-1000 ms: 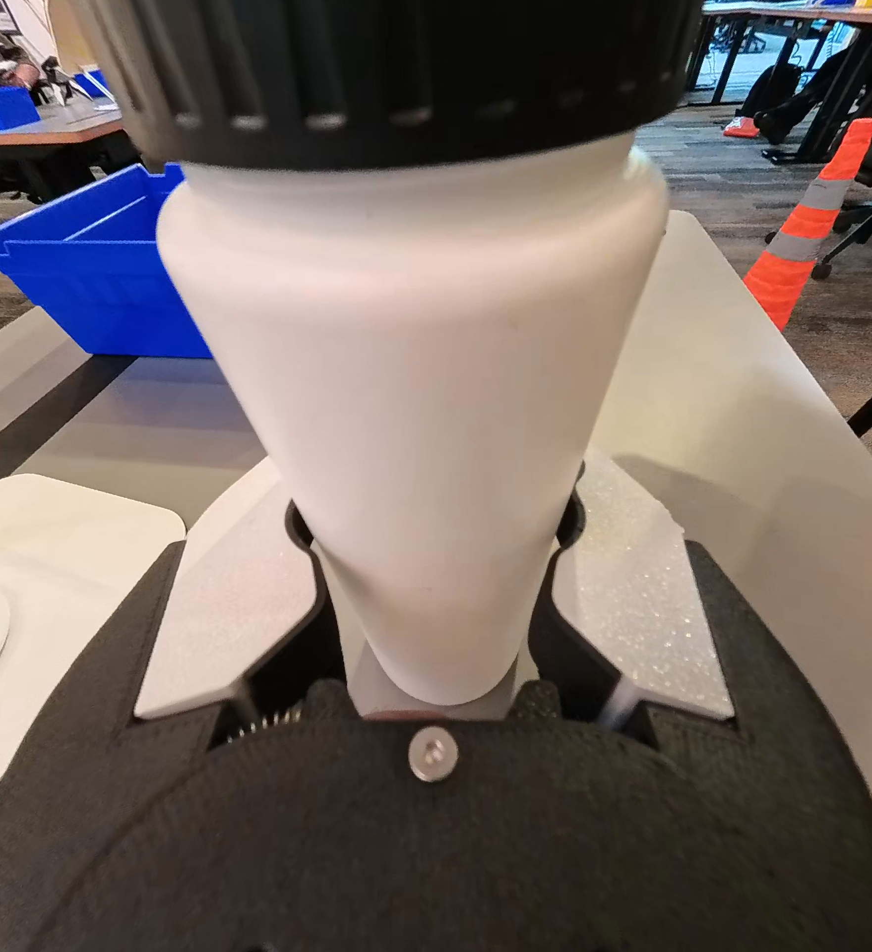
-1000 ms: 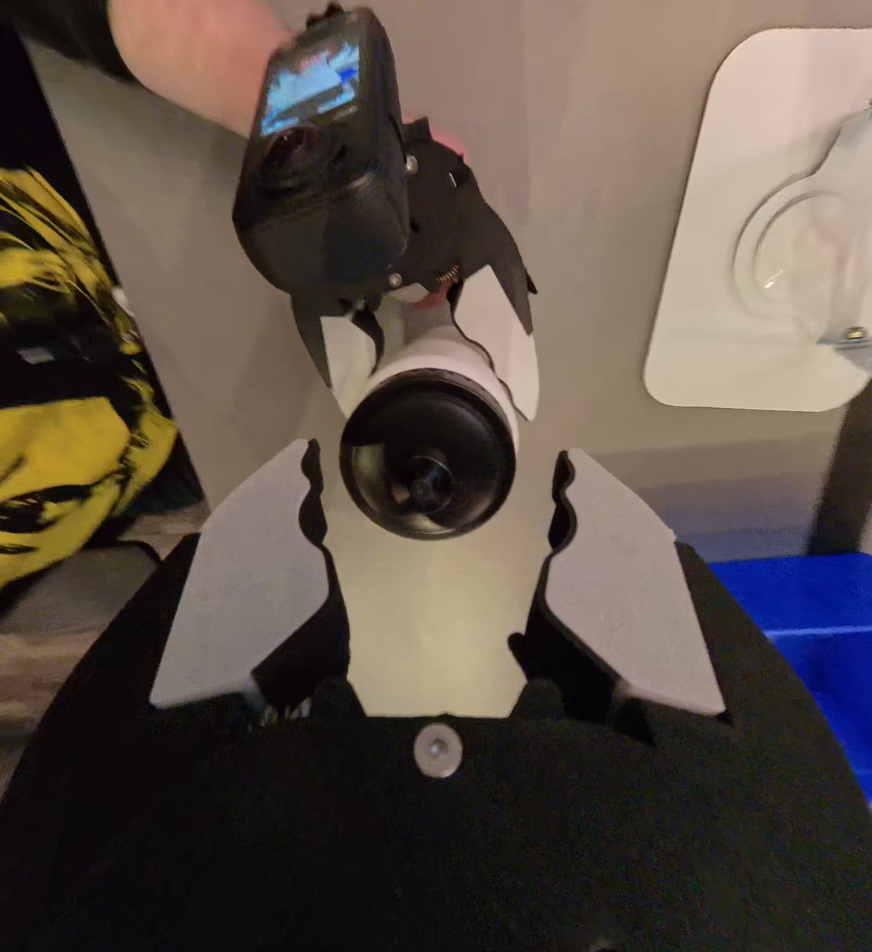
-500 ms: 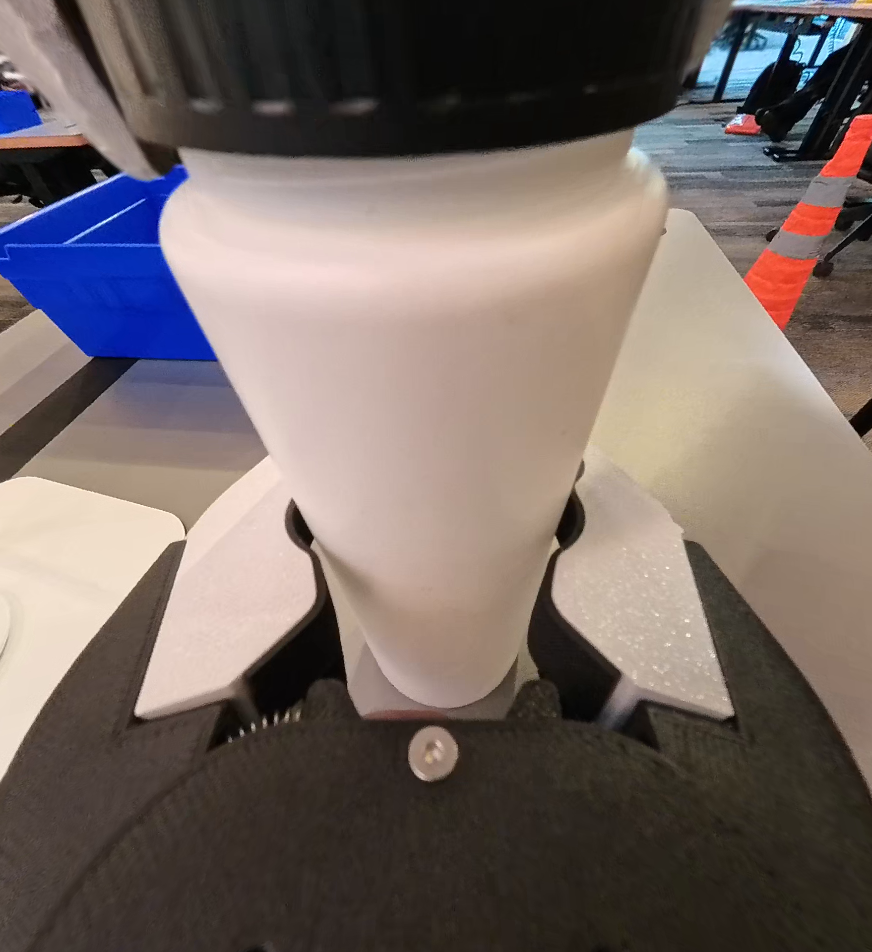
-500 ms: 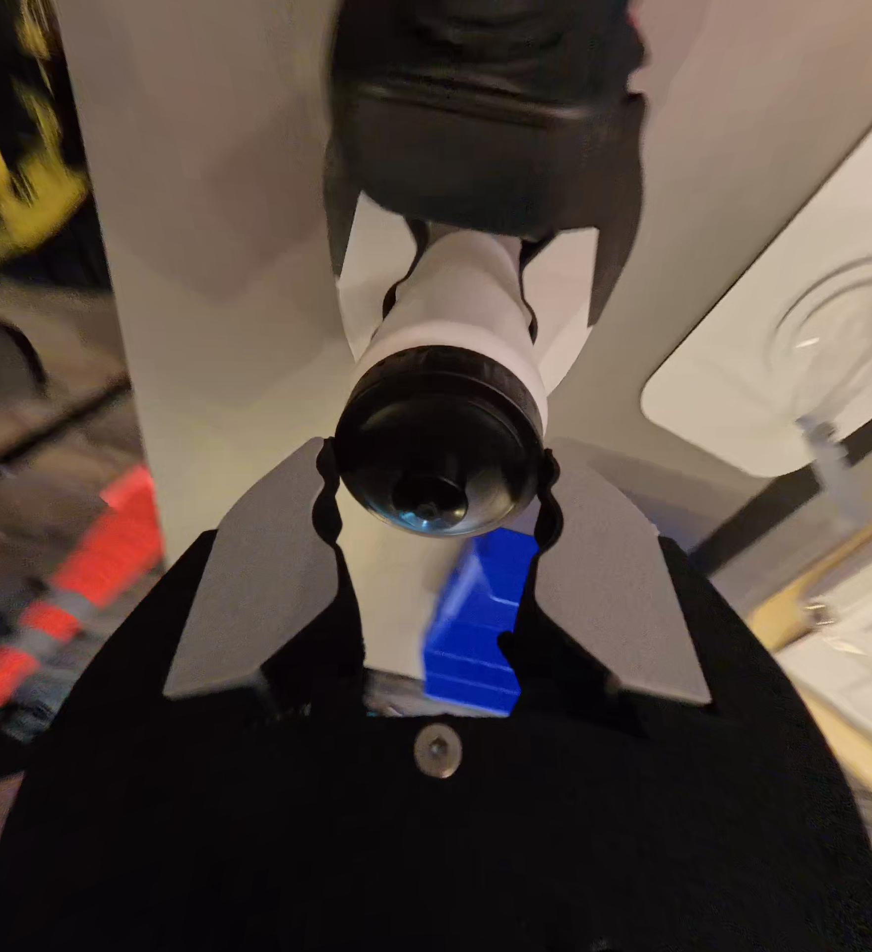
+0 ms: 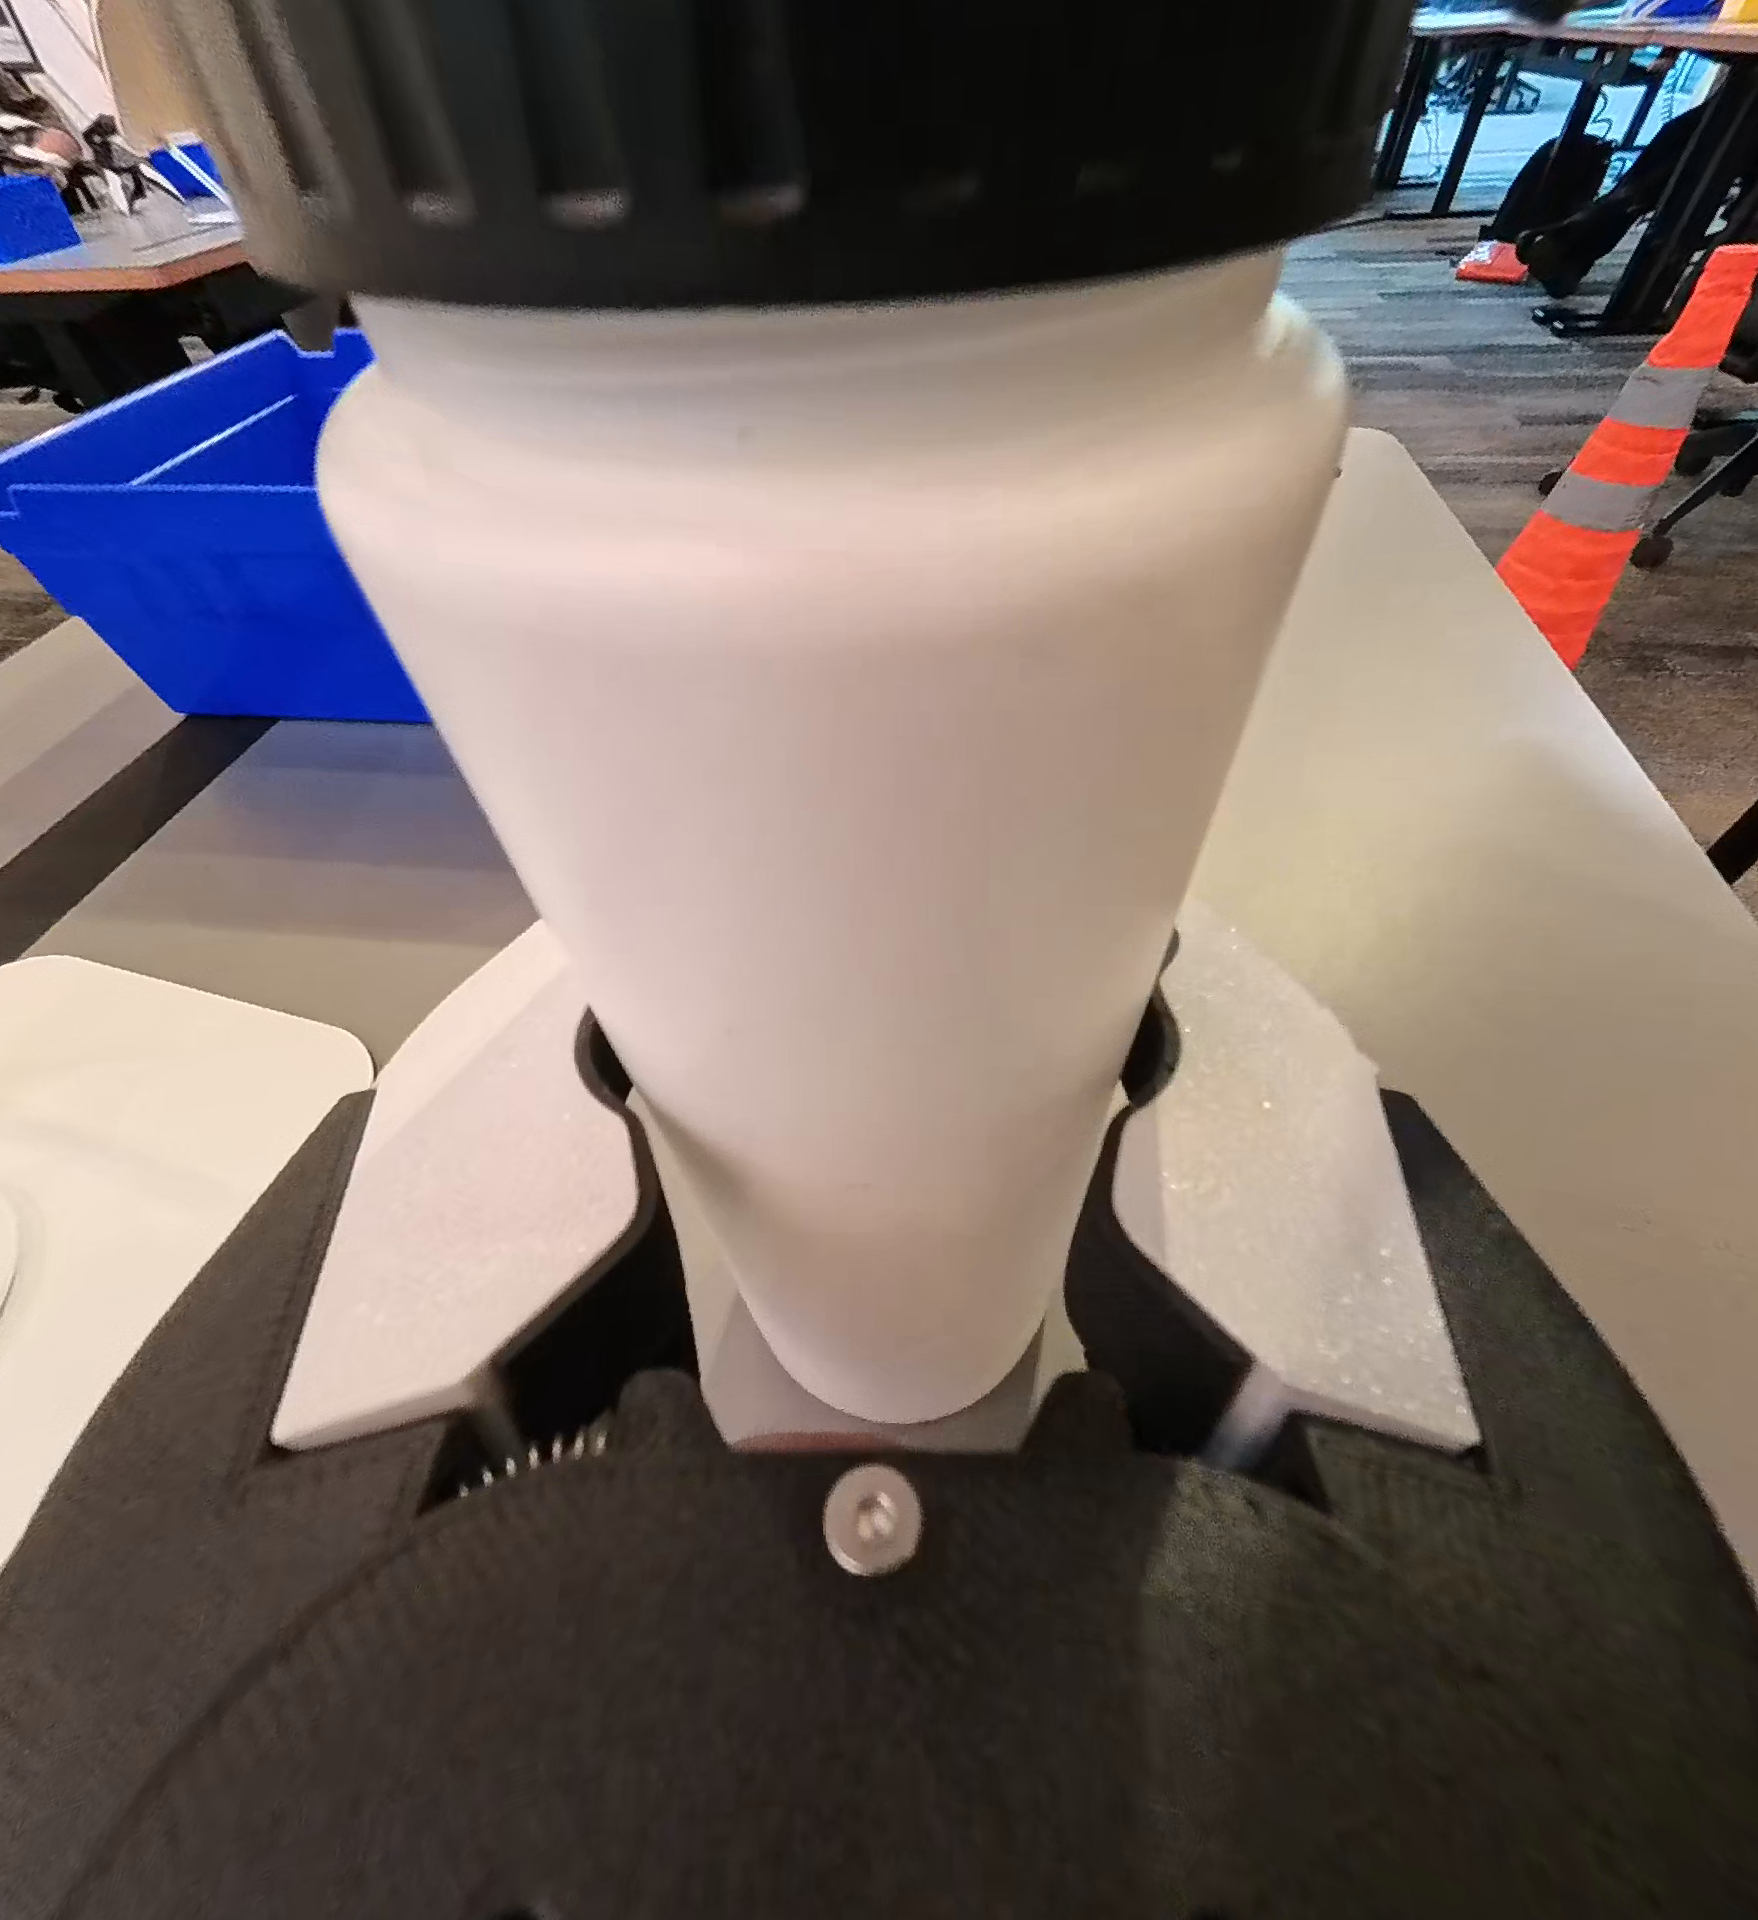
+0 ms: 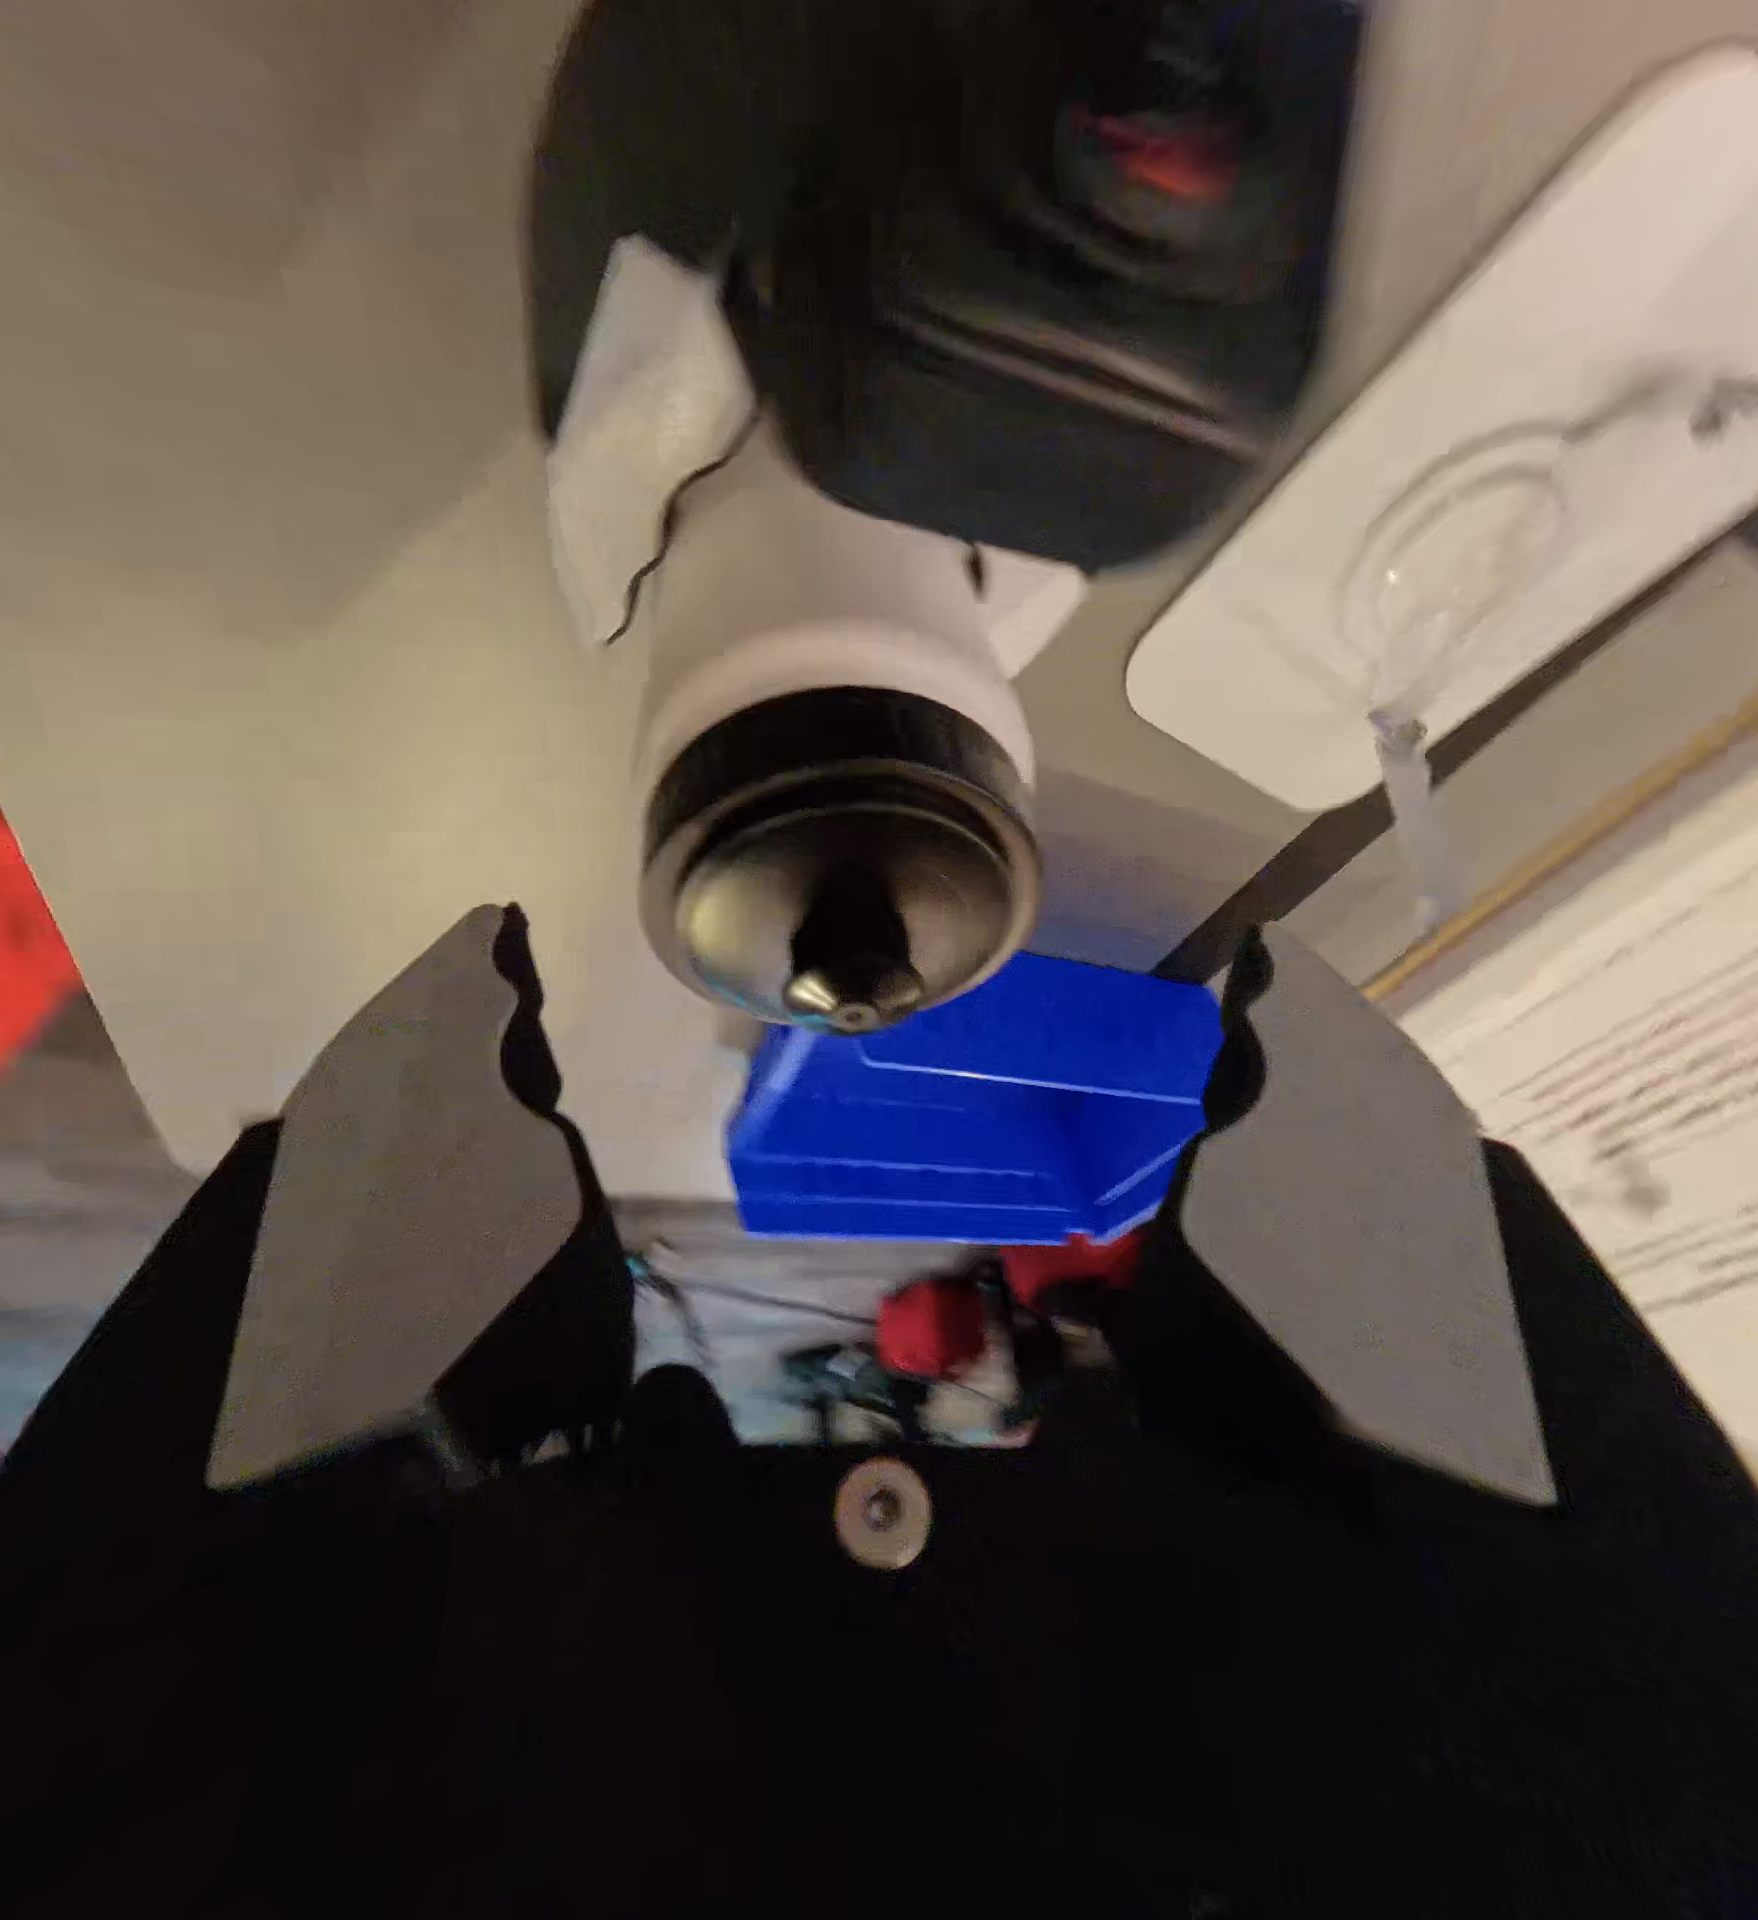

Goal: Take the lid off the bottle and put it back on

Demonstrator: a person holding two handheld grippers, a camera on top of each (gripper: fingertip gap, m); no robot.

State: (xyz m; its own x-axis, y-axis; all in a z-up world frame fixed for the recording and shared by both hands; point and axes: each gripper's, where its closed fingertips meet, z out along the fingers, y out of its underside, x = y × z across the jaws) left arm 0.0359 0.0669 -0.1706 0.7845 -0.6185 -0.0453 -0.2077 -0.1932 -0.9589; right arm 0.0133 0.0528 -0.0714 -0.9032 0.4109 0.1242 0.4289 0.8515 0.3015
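Observation:
A white bottle [image 5: 833, 790] with a black ribbed lid [image 5: 802, 135] is clamped low on its body by my left gripper [image 5: 870, 987], which is shut on it and holds it above the table. In the right wrist view the lid [image 6: 839, 862] points at the camera, with the left gripper's white fingers [image 6: 646, 436] and black camera body behind it. My right gripper [image 6: 880, 930] is open, its tips level with the lid's near rim and standing clear on either side. A blurred grey finger of it shows left of the lid in the left wrist view [image 5: 262, 156].
A blue bin [image 5: 179, 582] stands at the table's far left and also shows in the right wrist view [image 6: 968, 1122]. A white tray [image 5: 75, 1143] lies left of my left gripper. An orange cone [image 5: 1633, 447] stands on the floor past the grey table's [image 5: 1477, 883] right edge.
My right gripper came up to the lid, closed in around it, rolled, and now stands wider open. A little more white neck shows under the lid. The left gripper has kept its hold.

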